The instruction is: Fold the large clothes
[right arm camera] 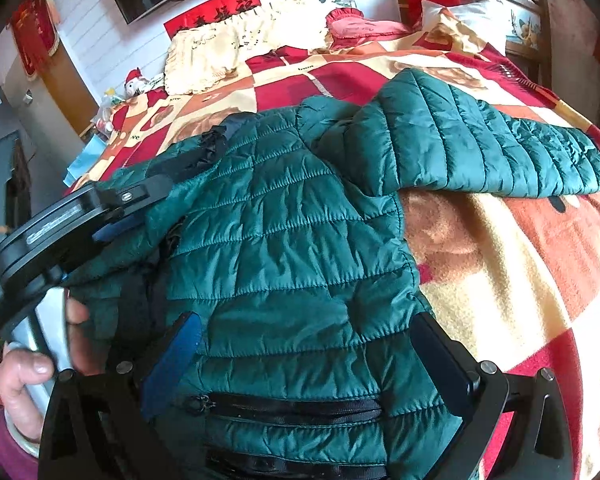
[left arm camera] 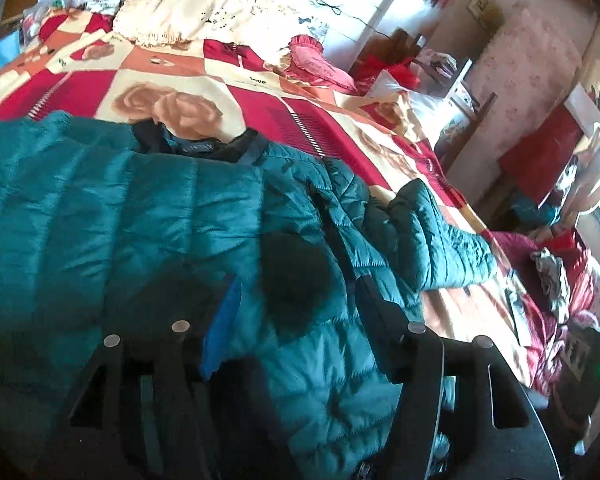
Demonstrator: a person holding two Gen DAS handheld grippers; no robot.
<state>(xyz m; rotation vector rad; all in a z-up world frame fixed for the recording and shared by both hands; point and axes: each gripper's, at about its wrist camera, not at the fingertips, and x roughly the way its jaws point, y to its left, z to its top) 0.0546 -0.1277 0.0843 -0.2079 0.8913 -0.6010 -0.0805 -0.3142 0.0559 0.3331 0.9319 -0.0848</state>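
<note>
teal jacket (right arm camera: 292,248) flat on blanket (right arm camera: 520,280), one sleeve (right arm camera: 480,148) out sideways. left gripper (left arm camera: 296,308) and right gripper (right arm camera: 304,344) both open over it, gripping nothing.

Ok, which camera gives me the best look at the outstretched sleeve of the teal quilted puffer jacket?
The right wrist view: the sleeve lies whole across the patterned blanket, shoulder to cuff. The left wrist view shows it smaller, off to the side, with the shoulder end bunched.

A patchwork blanket (right arm camera: 500,248), cream cushion (right arm camera: 208,52) and pink pillow (right arm camera: 356,24).
</note>
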